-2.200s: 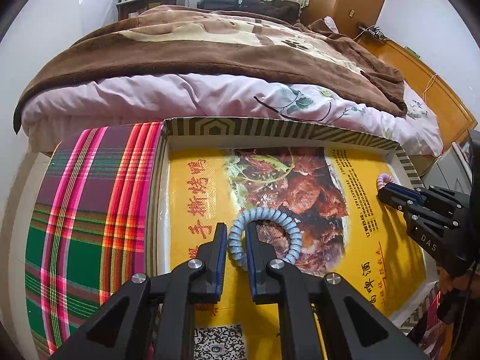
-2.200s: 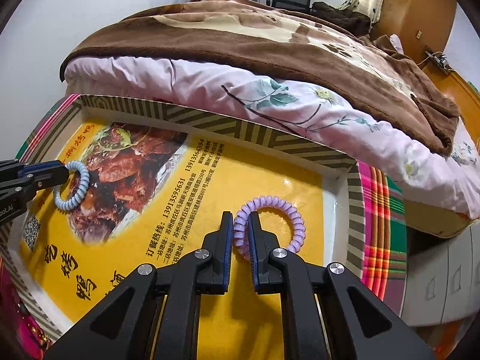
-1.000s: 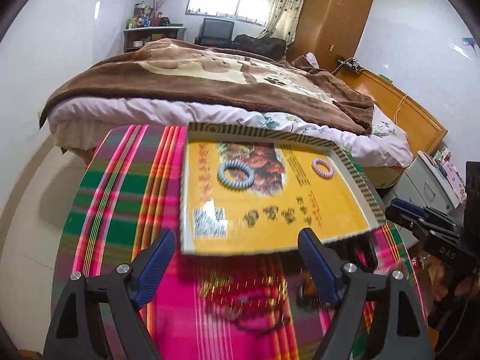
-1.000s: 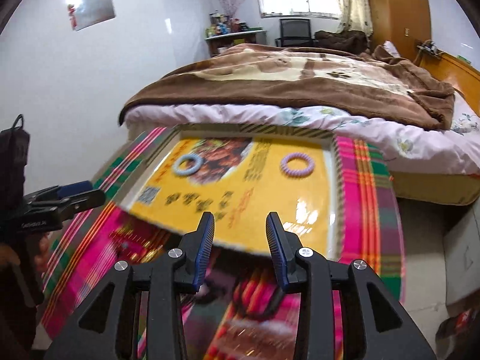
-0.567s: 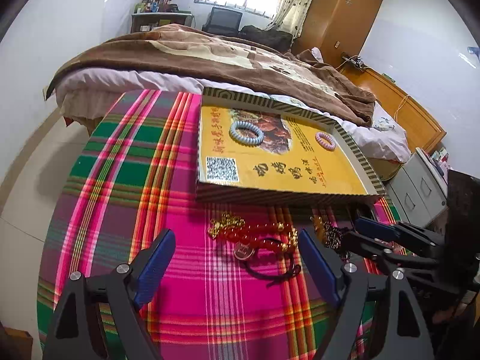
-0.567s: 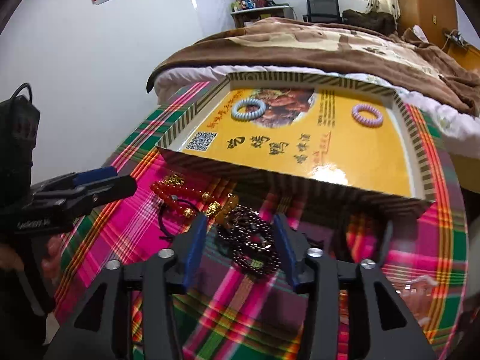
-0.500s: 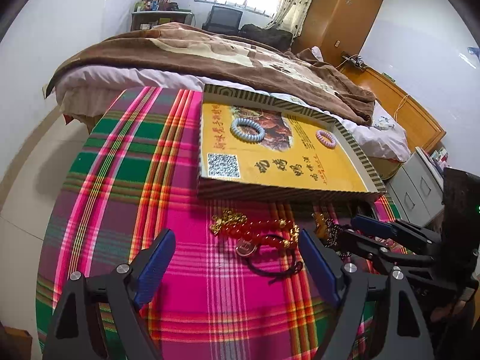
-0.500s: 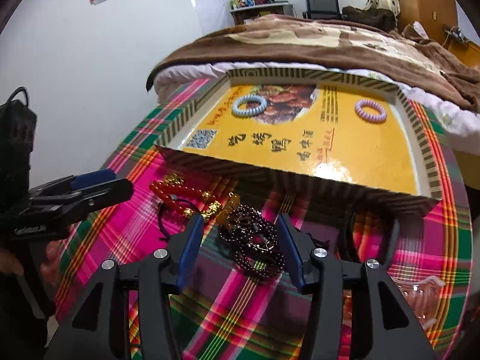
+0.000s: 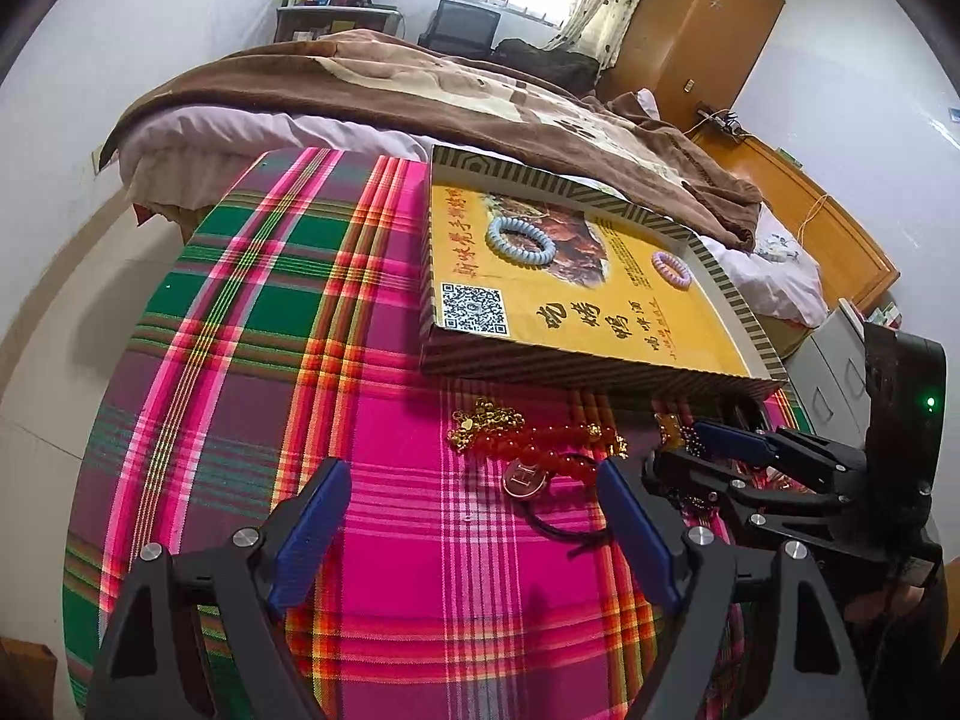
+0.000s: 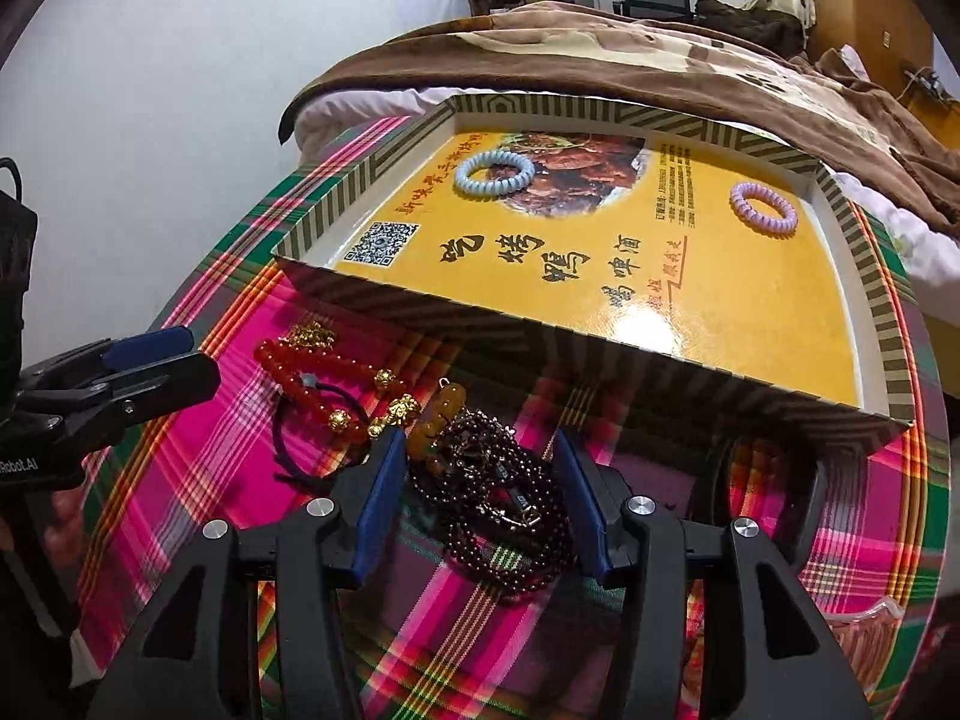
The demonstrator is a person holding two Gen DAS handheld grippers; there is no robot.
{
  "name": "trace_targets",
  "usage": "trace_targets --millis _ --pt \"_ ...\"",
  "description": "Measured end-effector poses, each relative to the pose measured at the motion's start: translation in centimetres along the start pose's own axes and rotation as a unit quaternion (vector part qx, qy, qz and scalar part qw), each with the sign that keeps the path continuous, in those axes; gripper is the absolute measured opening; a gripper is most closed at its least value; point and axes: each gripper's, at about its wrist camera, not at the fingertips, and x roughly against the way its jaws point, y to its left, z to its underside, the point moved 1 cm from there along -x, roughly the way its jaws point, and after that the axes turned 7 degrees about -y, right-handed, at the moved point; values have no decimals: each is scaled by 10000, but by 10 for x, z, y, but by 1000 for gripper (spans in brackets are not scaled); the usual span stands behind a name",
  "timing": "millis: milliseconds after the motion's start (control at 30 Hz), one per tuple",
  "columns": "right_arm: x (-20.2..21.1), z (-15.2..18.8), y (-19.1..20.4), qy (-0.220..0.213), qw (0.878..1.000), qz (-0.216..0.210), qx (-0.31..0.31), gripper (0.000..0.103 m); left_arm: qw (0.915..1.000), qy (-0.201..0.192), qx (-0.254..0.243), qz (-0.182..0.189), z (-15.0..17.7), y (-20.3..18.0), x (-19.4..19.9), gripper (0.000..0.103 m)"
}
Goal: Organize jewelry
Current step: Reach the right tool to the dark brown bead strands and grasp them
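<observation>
Plaid cloth on the table by the bed was where the leftover jewelry sat, just in front of the box lid. Two coil bands had been dropped off a couple of seconds before: the blue coil band and purple coil band were lying apart inside the lid. Both tongs had since been pulled back and lowered to the pile. The right gripper had just been opened, its jaws straddling the dark bead strand without pinching it. The left gripper was held wide and empty near the red bead bracelet. Looked like round two was being lined up.
</observation>
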Motion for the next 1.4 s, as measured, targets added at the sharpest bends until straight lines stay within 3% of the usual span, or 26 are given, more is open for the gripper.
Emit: trace_targets --millis 100,167,400,900,1400 --pt "1 2 2 -17 10000 46 55 46 10000 16 14 -22 0 0 -1 83" --pt "5 4 3 -68 9999 83 107 35 10000 27 10 -22 1 -1 -2 83" --pt "12 6 5 -200 9994 162 210 16 10000 52 -15 -21 3 -5 -2 83" --pt "68 7 -3 -978 9948 27 -268 10 10000 77 -11 -35 7 -5 1 83" --pt "89 42 -6 -941 9940 -234 -499 10 9991 299 -289 -98 8 -8 -22 83"
